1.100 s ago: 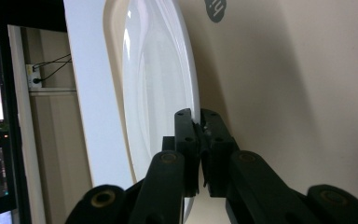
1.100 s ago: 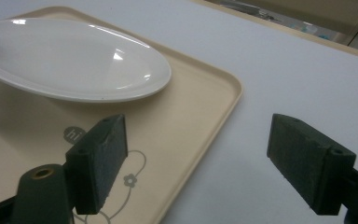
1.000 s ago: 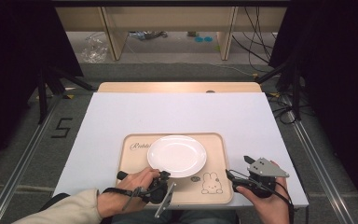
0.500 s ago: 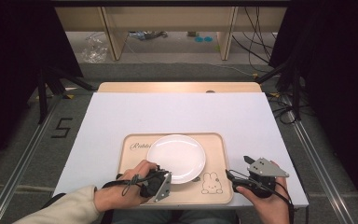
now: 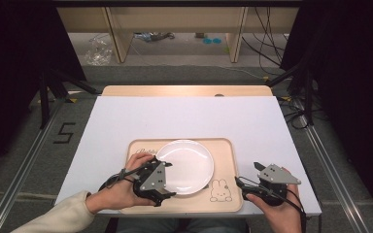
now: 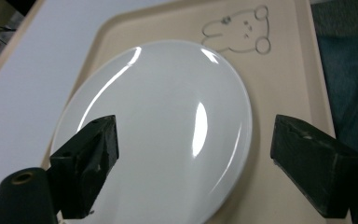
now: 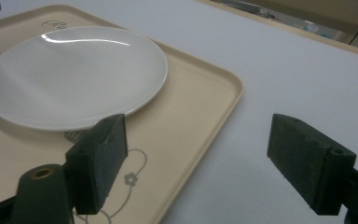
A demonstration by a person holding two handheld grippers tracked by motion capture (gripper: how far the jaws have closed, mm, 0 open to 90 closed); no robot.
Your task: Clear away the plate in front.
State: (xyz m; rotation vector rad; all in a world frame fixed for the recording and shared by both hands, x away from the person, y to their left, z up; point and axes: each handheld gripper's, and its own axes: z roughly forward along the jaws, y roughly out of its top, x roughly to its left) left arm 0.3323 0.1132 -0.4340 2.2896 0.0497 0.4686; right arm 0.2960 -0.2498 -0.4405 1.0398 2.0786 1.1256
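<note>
A white plate (image 5: pixel 184 166) lies on a beige tray (image 5: pixel 226 145) near the table's front edge. My left gripper (image 5: pixel 167 179) hovers at the plate's near-left rim, turned toward it, and stands open. In the left gripper view the plate (image 6: pixel 168 107) spreads between the open jaws of the left gripper (image 6: pixel 193 154), with one jaw over the plate and the other over the tray (image 6: pixel 298 84). My right gripper (image 5: pixel 247 174) rests open at the tray's right end. In the right gripper view its open jaws (image 7: pixel 196 140) straddle the tray's edge (image 7: pixel 196 93), and the plate (image 7: pixel 74 74) lies farther off.
A rabbit outline (image 5: pixel 219 190) is drawn on the tray's near-right corner. The tray sits on a white sheet (image 5: pixel 184 119) that covers the table, with a wooden strip (image 5: pixel 184 90) along the far edge. Metal rails (image 5: pixel 24 160) run along both sides.
My left gripper has moved forward from the tray's near edge to the plate's rim and turned toward the plate. The right gripper has stayed put.
</note>
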